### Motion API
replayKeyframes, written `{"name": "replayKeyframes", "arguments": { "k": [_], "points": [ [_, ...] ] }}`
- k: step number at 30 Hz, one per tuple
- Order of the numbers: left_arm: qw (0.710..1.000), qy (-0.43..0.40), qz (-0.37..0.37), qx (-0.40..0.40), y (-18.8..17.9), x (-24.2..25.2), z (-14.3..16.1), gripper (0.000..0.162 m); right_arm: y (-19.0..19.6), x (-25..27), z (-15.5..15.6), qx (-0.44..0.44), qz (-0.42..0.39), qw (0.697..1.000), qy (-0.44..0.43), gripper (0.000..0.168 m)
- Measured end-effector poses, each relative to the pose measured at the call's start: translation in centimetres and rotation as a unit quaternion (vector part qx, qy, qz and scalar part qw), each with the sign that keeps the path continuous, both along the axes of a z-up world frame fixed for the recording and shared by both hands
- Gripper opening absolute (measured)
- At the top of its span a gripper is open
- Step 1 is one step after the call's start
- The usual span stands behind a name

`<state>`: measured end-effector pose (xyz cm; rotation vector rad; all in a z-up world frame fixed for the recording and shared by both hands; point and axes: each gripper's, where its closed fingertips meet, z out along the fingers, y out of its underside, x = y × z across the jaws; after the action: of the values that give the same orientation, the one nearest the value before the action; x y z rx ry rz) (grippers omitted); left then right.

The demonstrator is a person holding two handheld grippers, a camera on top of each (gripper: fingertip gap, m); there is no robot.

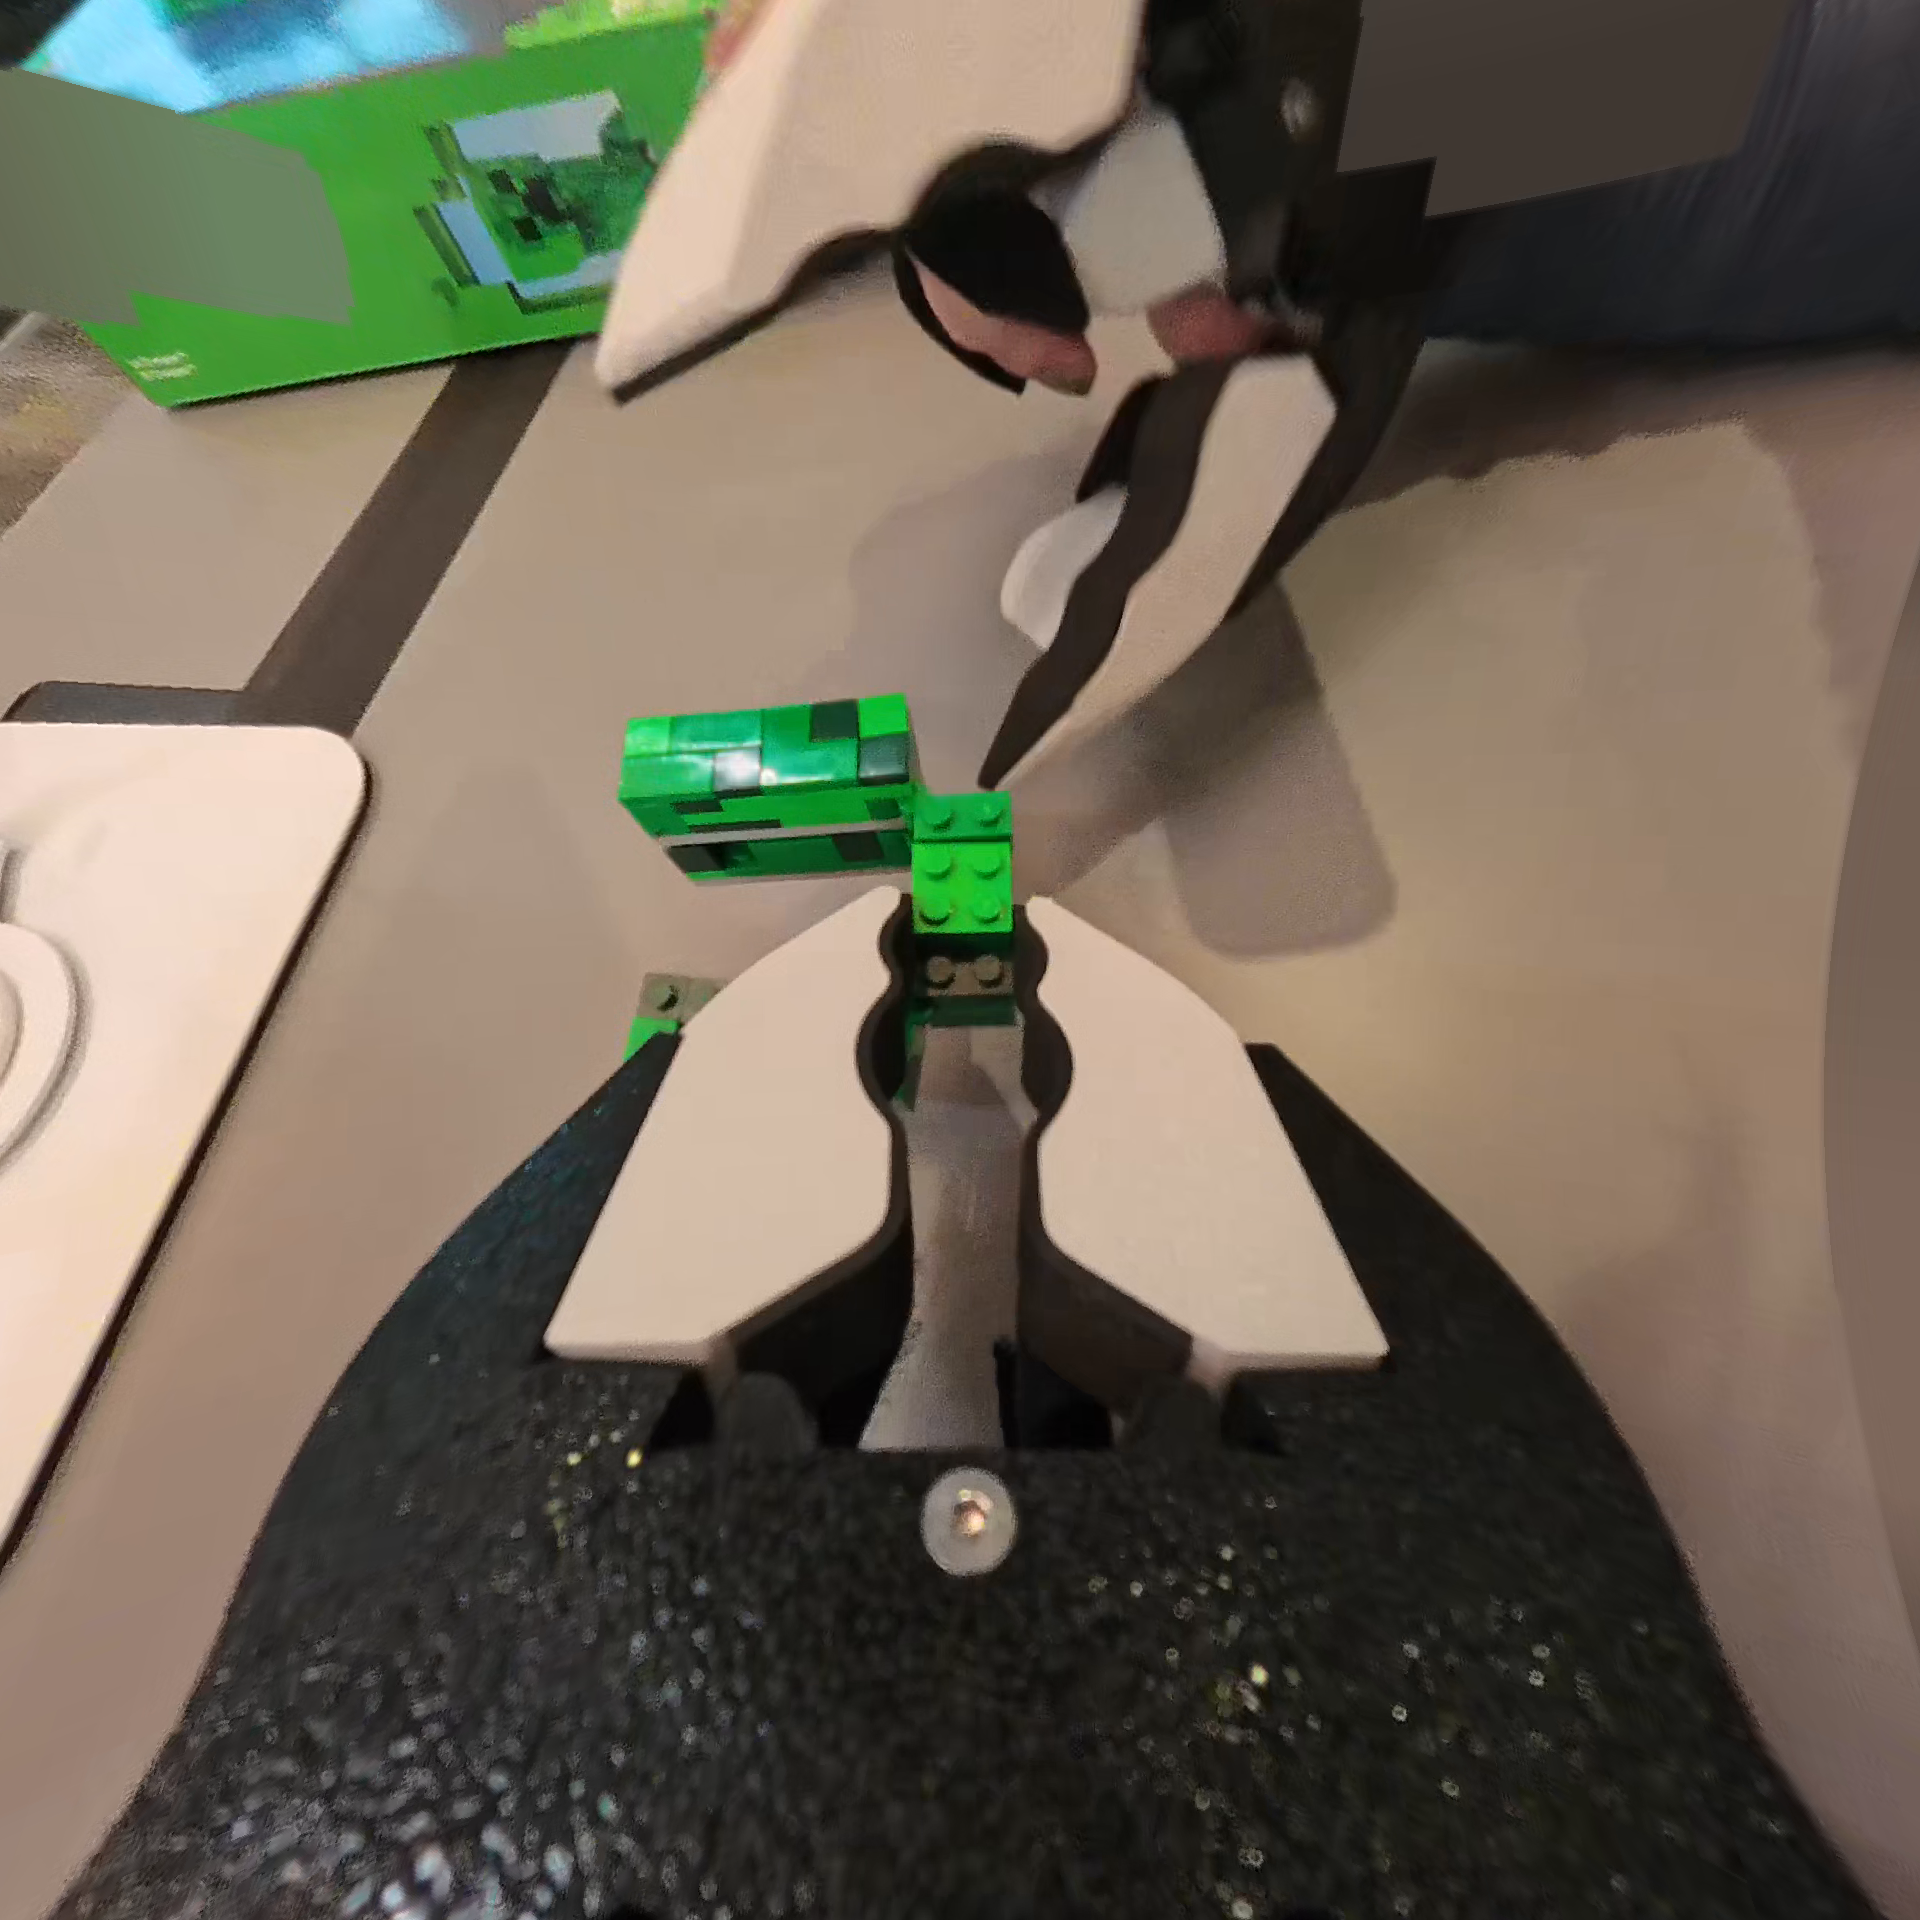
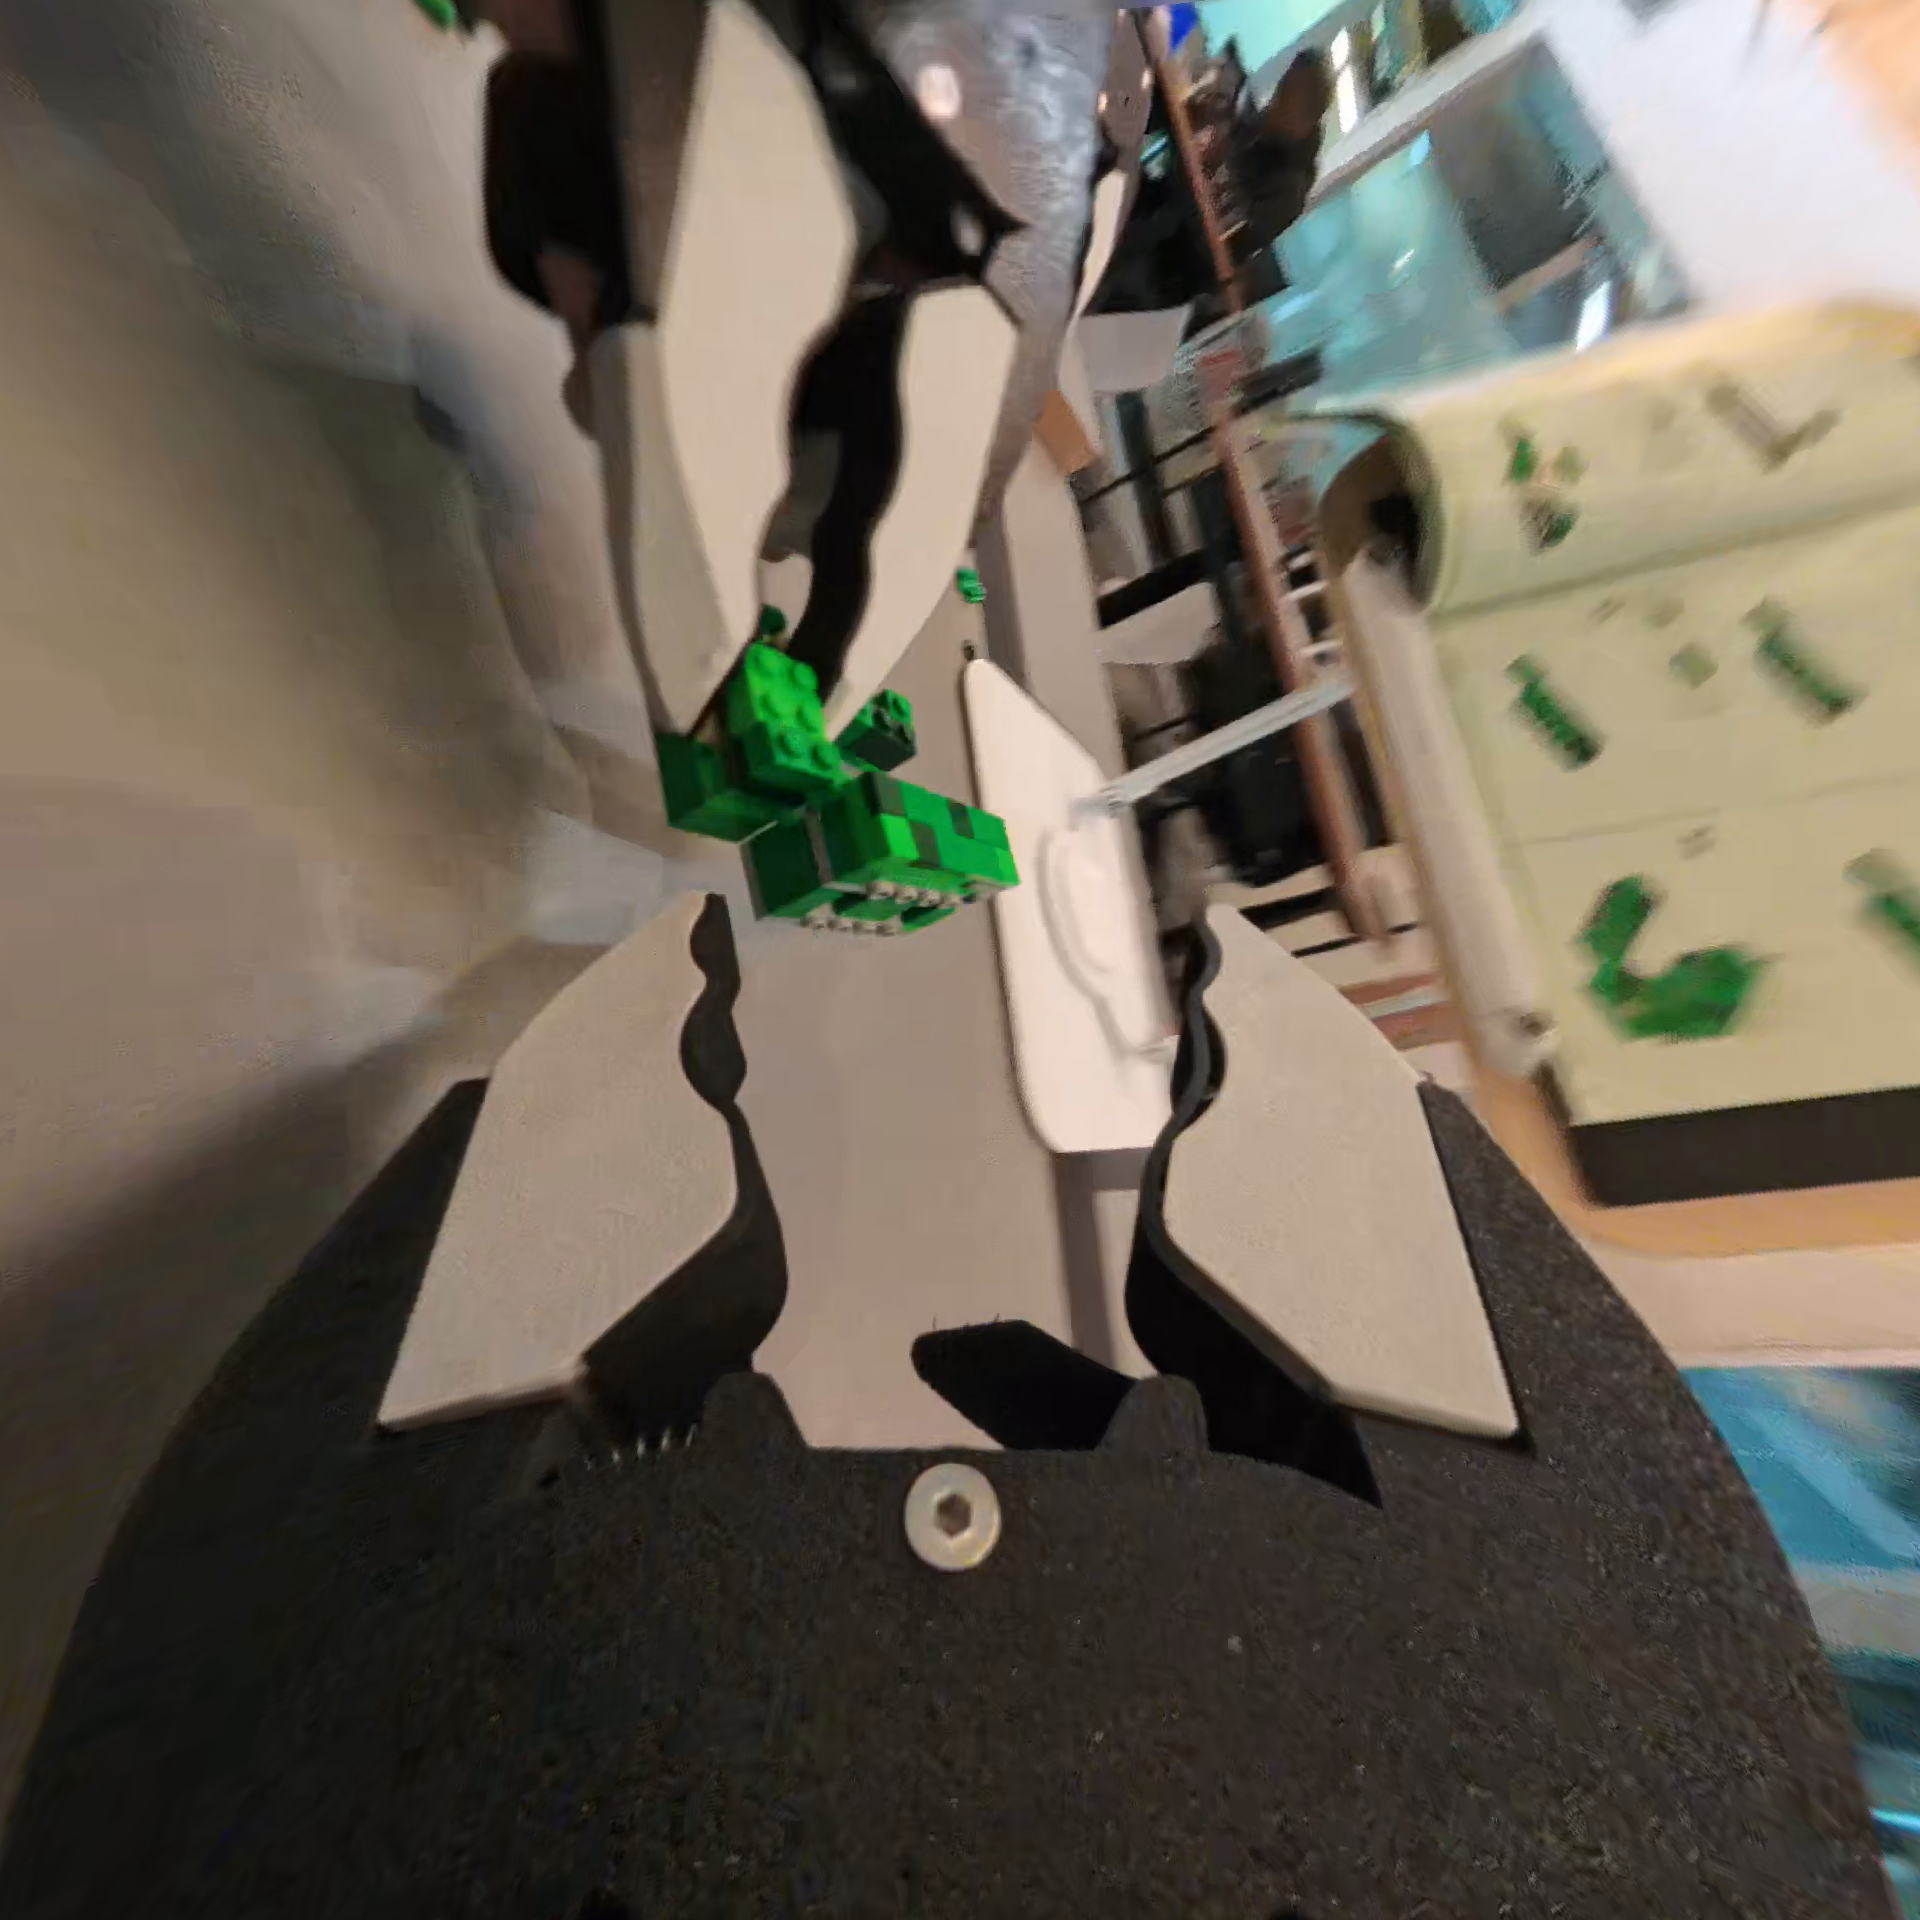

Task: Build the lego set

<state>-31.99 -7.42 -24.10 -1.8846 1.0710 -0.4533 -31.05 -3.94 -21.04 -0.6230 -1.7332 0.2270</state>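
Left claw: the left claw (image 1: 961, 914) is closed nearly to its tips on the lower body of the green lego figure (image 1: 831, 831); the figure juts out just past the tips, above the desk (image 1: 623, 540), not resting on it
Right claw: the right claw (image 2: 956, 914) is spread wide and holds nothing; the figure sits just ahead of its left finger, apart from it
Built: a blocky head in mixed greens is joined to a studded neck and body; judging by this, the model is well along
Left to do: one small green piece (image 1: 655, 1023) lies on the desk just left of the left claw; how many more remain I cannot tell
Left view only: the green set box (image 1: 416, 208) far ahead on the left; a pale tray (image 1: 177, 935) to the left
Right view only: an instruction sheet (image 2: 1662, 727) to the right; the figure's grey studded underside
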Motion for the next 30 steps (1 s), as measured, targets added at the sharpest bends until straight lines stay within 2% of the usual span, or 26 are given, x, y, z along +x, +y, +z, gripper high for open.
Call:
{"name": "replayKeyframes", "arguments": {
  "k": [4, 8, 12, 16, 30],
  "points": [
    [1.000, -0.026, 0.003, -0.008, -0.4, -0.3, 1.6, 0.016, -0.6, -1.0, 0.2, 0.150, -0.014, 0.989, 0.005, 0.088],
    [0.999, -0.037, -0.016, -0.015, -1.1, 0.2, 2.7, 0.016, -0.4, -1.8, -0.2, 0.214, -0.023, 0.976, 0.009, 0.087],
    [0.999, -0.036, -0.033, -0.019, -1.7, 0.8, 3.0, 0.016, -0.9, -2.0, 0.4, 0.256, -0.010, 0.966, 0.035, 0.062],
    [0.998, -0.029, -0.044, -0.020, -2.0, 1.2, 3.0, 0.016, -1.5, -2.0, 0.8, 0.283, -0.002, 0.958, 0.055, 0.039],
    [0.998, -0.028, -0.047, -0.035, -2.2, 1.2, 2.5, 0.017, -1.5, -1.9, -0.2, 0.250, 0.003, 0.968, 0.000, 0.039]
  ]
}}
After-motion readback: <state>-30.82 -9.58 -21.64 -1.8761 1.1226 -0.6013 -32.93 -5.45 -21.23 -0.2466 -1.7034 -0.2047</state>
